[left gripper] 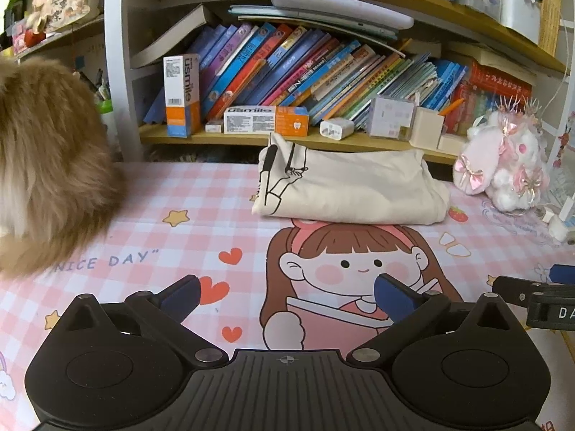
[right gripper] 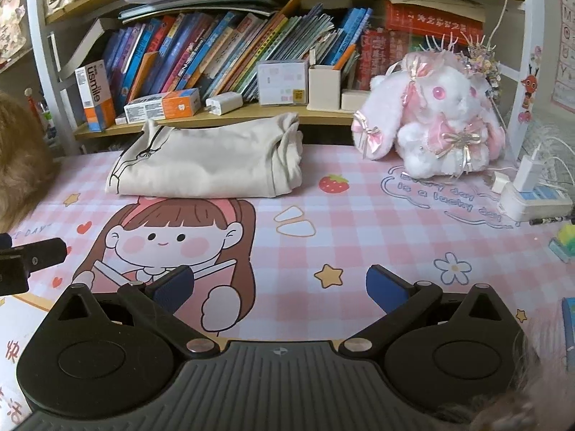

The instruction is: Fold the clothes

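Note:
A cream garment with a black line drawing point(left gripper: 352, 186) point(right gripper: 208, 161) lies folded into a compact rectangle at the far side of the pink checked desk mat point(left gripper: 172, 237) point(right gripper: 359, 222), just below the bookshelf. My left gripper point(left gripper: 285, 296) hangs open over the mat's cartoon girl, well short of the garment, with nothing between its blue pads. My right gripper point(right gripper: 280, 283) is also open and empty, near the mat's front. Each gripper's tip shows at the edge of the other's view.
A brown furry mass point(left gripper: 46, 179) sits on the mat at the left. A pink and white plush rabbit point(right gripper: 438, 115) stands at the right back, with a power strip and chargers point(right gripper: 532, 194) beside it. The bookshelf edge point(right gripper: 222, 116) carries boxes and books.

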Demonstrator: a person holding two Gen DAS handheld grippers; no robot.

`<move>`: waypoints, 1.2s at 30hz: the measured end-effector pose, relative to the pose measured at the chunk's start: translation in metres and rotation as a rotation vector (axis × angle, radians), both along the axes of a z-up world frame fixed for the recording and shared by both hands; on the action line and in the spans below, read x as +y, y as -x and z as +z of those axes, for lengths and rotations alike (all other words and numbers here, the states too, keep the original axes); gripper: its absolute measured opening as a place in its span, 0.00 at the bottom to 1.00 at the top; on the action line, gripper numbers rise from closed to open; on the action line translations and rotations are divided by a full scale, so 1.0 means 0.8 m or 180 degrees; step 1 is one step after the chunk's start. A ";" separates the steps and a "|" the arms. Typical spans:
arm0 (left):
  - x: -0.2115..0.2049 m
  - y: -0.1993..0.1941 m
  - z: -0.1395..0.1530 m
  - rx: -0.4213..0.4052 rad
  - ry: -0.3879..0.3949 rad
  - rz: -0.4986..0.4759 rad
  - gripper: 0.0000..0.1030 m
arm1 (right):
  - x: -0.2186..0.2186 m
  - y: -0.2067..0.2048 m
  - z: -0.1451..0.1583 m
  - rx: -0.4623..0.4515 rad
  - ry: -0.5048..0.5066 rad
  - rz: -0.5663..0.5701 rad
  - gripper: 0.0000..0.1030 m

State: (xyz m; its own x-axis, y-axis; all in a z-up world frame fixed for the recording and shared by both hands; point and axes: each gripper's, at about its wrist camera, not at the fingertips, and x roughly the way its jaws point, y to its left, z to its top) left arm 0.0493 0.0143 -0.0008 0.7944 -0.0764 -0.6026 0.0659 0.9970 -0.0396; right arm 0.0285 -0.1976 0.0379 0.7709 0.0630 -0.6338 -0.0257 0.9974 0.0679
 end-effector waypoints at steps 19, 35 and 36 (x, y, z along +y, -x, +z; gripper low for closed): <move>-0.001 -0.003 0.000 0.0053 -0.0018 0.0069 1.00 | 0.001 0.000 0.000 -0.0011 -0.0036 0.0022 1.00; -0.004 -0.004 -0.002 0.0106 -0.0023 0.0030 1.00 | 0.000 0.001 -0.001 -0.0013 -0.0052 0.0001 1.00; -0.004 -0.004 -0.001 0.0107 -0.0028 0.0034 1.00 | 0.000 0.001 -0.001 -0.0012 -0.0054 0.0002 1.00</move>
